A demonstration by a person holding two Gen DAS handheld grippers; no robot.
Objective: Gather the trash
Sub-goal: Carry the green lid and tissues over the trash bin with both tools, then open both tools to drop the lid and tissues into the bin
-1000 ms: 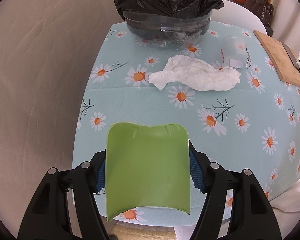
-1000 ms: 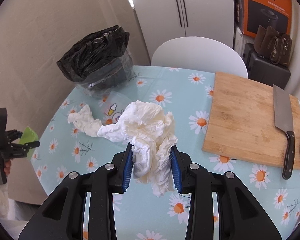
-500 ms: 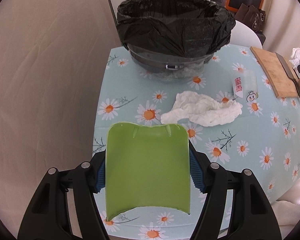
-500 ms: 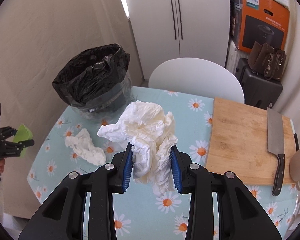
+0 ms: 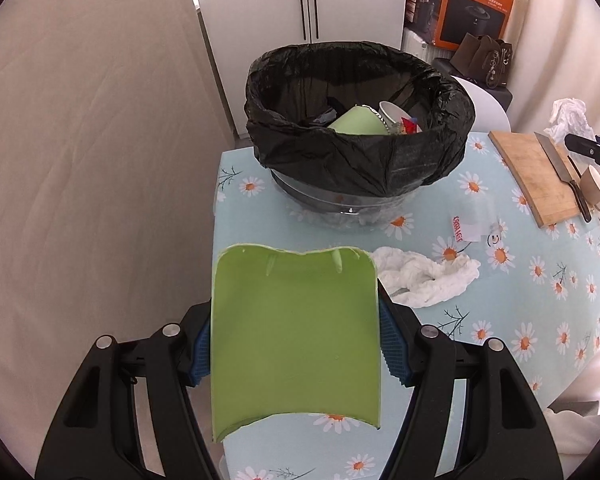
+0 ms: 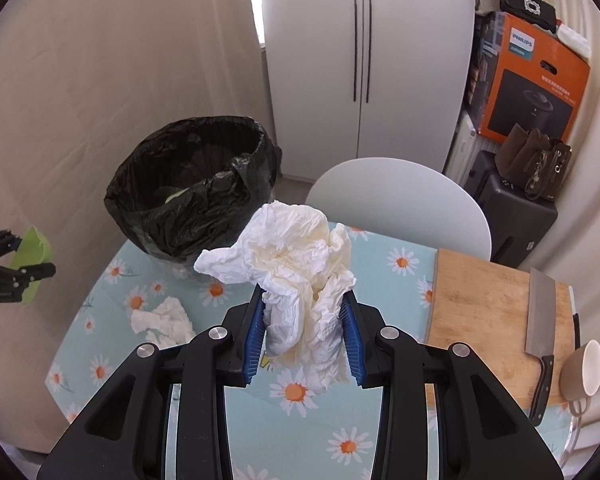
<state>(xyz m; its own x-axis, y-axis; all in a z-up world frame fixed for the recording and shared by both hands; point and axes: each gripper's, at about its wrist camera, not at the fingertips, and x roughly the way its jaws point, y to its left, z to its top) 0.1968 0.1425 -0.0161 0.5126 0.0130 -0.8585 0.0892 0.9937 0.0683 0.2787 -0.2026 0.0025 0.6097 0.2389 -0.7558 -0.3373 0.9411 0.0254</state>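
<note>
My left gripper (image 5: 296, 354) is shut on a green cup (image 5: 294, 336), held above the near left part of the daisy tablecloth. My right gripper (image 6: 302, 340) is shut on a big crumpled white tissue wad (image 6: 296, 264), lifted over the table. A bin lined with a black bag (image 5: 360, 156) stands at the table's far side and holds a green cup, a paper cup and wrappers. In the right wrist view the bin (image 6: 192, 196) is at the far left, and the left gripper (image 6: 8, 276) with its green cup (image 6: 34, 254) shows at the left edge. Another crumpled tissue (image 5: 424, 276) lies on the cloth.
A clear plastic wrapper (image 5: 474, 228) lies beside the bin. A wooden cutting board (image 6: 496, 316) with a cleaver (image 6: 540, 336) is at the right, with a beige mug (image 6: 584, 368) by it. A white chair (image 6: 400, 204) stands behind the table.
Both grippers have risen and drawn back with their loads; the bin's open top and its contents have come into the left wrist view. The grips are unchanged.
</note>
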